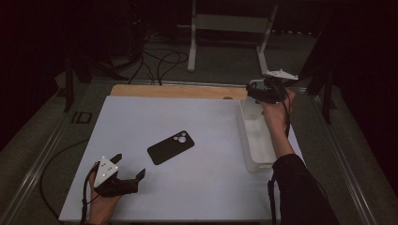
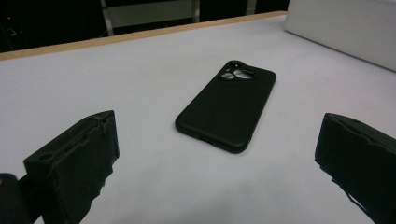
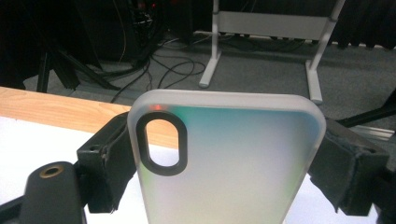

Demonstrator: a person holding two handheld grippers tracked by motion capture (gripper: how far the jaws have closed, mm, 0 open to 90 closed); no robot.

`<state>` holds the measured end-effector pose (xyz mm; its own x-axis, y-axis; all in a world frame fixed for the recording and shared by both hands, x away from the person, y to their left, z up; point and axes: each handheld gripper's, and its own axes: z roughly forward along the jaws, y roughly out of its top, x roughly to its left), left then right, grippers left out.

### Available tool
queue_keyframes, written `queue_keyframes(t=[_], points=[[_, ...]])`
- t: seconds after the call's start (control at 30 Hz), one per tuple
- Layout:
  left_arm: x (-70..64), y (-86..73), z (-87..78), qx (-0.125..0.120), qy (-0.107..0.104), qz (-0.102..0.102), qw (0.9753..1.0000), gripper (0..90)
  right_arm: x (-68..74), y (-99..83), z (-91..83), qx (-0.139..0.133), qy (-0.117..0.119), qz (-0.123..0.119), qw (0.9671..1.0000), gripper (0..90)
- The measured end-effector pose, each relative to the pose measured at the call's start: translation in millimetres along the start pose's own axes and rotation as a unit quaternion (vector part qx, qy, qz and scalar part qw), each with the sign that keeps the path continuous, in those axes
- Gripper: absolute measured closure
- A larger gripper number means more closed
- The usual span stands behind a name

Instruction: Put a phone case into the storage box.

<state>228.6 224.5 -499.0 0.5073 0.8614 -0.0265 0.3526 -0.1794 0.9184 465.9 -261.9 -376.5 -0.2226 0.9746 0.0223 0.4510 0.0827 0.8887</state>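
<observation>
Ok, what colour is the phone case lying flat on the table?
Black, matte. The phone case shows best in the left gripper view.

Both tongs, left [image 1: 127, 167] and right [image 1: 257, 92], are black with grey three-cornered top plates (white-dotted), trailing dark cables; the right arm wears a dark sleeve [image 1: 300, 187].

A matt, smooth black case [image 2: 226, 109] that looks like soft plastic is seen on the smooth matt white table top [image 1: 197, 187], edged by a strip of bare wood [image 1: 178, 91], while a frosted, translucent plastic case [image 3: 229, 158] is pressed between rough-surfaced black pads [image 3: 348, 165].
</observation>
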Motion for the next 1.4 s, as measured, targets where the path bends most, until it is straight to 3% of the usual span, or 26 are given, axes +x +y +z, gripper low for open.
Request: queue_keyframes(t=[0.7, 1.0, 1.4], points=[[0.5, -0.1, -0.4, -0.001, 0.0, -0.001, 1.0, 0.3, -2.8, -17.3, 25.7, 0.039, -0.021, 0.011, 0.999, 16.4], [0.7, -0.1, -0.8, -0.002, 0.0, -0.001, 1.0, 0.3, -1.2, -30.1, 40.6, 0.07, -0.03, 0.008, 0.9971, 16.3], [0.6, -0.1, -0.9, -0.004, 0.0, -0.002, 1.0, 0.3, -1.2, -34.0, 51.0, 0.079, -0.039, 0.01, 0.9961, 16.3]])
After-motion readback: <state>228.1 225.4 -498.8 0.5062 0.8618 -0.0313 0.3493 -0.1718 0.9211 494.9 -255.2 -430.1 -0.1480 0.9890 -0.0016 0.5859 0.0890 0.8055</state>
